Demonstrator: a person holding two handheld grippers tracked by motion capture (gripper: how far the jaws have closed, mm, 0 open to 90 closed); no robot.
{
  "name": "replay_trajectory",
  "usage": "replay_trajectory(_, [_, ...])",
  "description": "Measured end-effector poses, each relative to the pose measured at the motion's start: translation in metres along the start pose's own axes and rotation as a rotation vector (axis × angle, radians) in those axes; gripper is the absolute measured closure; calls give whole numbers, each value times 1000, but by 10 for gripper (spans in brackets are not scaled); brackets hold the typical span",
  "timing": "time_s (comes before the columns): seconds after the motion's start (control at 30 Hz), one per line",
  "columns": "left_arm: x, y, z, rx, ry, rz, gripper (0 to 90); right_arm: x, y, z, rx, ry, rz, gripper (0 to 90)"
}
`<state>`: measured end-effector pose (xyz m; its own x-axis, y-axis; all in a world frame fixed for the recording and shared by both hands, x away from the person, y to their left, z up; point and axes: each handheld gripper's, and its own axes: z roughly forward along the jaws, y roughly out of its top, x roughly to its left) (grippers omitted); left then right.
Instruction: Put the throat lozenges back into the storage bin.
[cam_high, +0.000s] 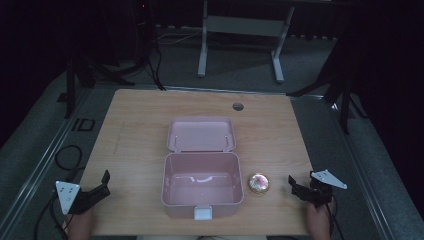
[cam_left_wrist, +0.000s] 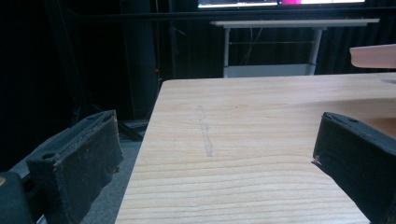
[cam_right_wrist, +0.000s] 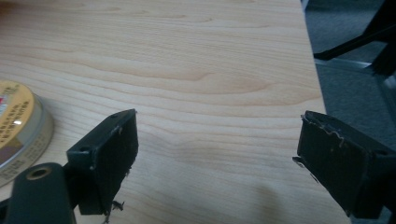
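Gold-lidded, the round tin (cam_high: 259, 183) sits on the tabletop (cam_high: 135, 125) just right of the pink box (cam_high: 202, 186), so we bring the spread-open right tool (cam_high: 298, 187) level and straddle its rim squarely.

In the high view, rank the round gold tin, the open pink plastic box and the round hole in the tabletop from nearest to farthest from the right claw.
From the right claw:
1. Round gold tin, just to its left.
2. Open pink plastic box, beyond the tin at the table's middle.
3. Round hole in the wooden tabletop, near the far edge.
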<state>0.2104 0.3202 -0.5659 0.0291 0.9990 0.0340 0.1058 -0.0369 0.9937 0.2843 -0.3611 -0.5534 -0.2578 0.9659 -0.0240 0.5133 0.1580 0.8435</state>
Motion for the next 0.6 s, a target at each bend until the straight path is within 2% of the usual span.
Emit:
replay_trajectory(0.1, [-1,0,0,-1,-5,9,14,3,1,2,23,-4,-28,125])
replay_trajectory(0.17, [0,0,-1,-8,-1,-3,13,3,1,3,34,-6,-30,132])
replay_trajectory(0.33, [0,0,-1,-9,-7,-4,13,-1,5,8,124,101,-13,138])
replay_trajectory(0.37, [0,0,-1,-10,-10,-2,13,-1,6,8,149,127,-20,138])
replay_trajectory(0.43, [0,0,-1,-11,-9,-2,13,1,8,9,204,139,-45,136])
replay_trajectory(0.47, [0,0,-1,-10,-8,-3,13,1,8,9,204,139,-45,136])
replay_trajectory(0.5, [1,0,-1,-6,-8,-2,13,2,11,8,239,172,-82,130])
replay_trajectory(0.6, [1,0,0,-7,-15,-10,13,2,15,5,281,187,-116,129])
